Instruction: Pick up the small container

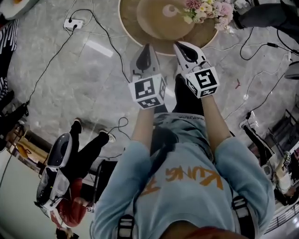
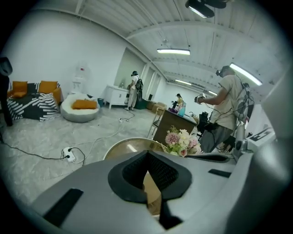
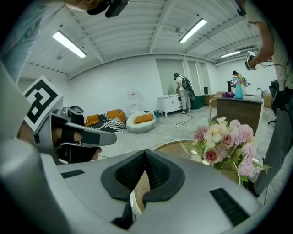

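A small pale round container (image 1: 169,8) sits near the middle of the round wooden table (image 1: 135,35), next to a bunch of pink and white flowers (image 1: 208,10). Both grippers hover over the table's near rim, short of the container. My left gripper (image 1: 147,46) has its jaws together with nothing between them, and so does my right gripper (image 1: 180,45). In the left gripper view the black pads (image 2: 158,171) meet at the tip above the table (image 2: 120,148). In the right gripper view the pads (image 3: 155,169) meet too. The container is hidden in both gripper views.
The flowers (image 3: 224,141) stand on the table's right side. A power strip (image 1: 73,23) and cables lie on the marble floor at the left. Another person with grippers (image 1: 58,172) stands at the lower left, and more people work farther back (image 2: 229,109).
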`<move>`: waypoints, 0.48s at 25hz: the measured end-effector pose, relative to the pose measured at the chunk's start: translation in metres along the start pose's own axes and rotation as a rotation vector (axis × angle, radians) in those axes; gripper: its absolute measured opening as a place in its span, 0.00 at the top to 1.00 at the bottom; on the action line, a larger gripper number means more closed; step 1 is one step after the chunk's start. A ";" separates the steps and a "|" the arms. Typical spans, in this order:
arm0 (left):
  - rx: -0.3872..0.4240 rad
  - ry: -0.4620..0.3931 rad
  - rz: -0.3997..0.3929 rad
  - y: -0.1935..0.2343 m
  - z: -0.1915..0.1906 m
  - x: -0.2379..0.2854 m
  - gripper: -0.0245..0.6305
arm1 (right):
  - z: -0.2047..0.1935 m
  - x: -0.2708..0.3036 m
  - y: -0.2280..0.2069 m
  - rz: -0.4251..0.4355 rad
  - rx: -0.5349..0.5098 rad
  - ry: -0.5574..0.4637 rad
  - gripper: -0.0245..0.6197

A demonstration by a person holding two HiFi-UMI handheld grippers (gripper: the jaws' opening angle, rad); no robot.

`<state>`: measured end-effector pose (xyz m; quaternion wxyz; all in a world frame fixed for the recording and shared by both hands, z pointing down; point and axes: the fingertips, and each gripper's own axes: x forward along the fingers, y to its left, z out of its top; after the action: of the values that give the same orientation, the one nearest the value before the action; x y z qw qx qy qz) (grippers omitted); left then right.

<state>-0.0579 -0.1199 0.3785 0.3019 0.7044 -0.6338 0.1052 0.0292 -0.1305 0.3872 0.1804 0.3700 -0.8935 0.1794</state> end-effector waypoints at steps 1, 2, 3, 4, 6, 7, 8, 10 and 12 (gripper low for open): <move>0.011 0.006 -0.009 0.001 -0.006 0.008 0.93 | -0.009 0.005 -0.008 -0.024 0.012 0.003 0.94; 0.026 0.014 -0.021 0.001 -0.014 0.015 0.93 | -0.019 0.009 -0.015 -0.051 0.034 0.007 0.94; 0.041 0.022 -0.030 0.002 -0.021 0.020 0.93 | -0.028 0.012 -0.022 -0.072 0.058 0.012 0.94; 0.056 0.027 -0.033 0.003 -0.028 0.025 0.93 | -0.036 0.016 -0.026 -0.079 0.074 0.019 0.94; 0.085 0.025 -0.030 0.008 -0.038 0.033 0.93 | -0.046 0.026 -0.026 -0.058 0.075 0.027 0.94; 0.096 0.024 -0.031 0.010 -0.044 0.037 0.93 | -0.050 0.032 -0.024 -0.038 0.069 0.025 0.94; 0.103 0.022 -0.032 0.011 -0.052 0.042 0.93 | -0.055 0.038 -0.022 -0.018 0.063 0.024 0.94; 0.104 0.026 -0.033 0.010 -0.072 0.054 0.93 | -0.071 0.045 -0.022 0.014 0.061 0.031 0.94; 0.101 0.038 -0.041 0.011 -0.090 0.068 0.93 | -0.086 0.050 -0.024 0.024 0.084 0.038 0.94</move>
<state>-0.0350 -0.1265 0.4897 0.2798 0.7294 -0.6073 0.1444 0.0300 -0.1372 0.4889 0.1796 0.3631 -0.8860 0.2258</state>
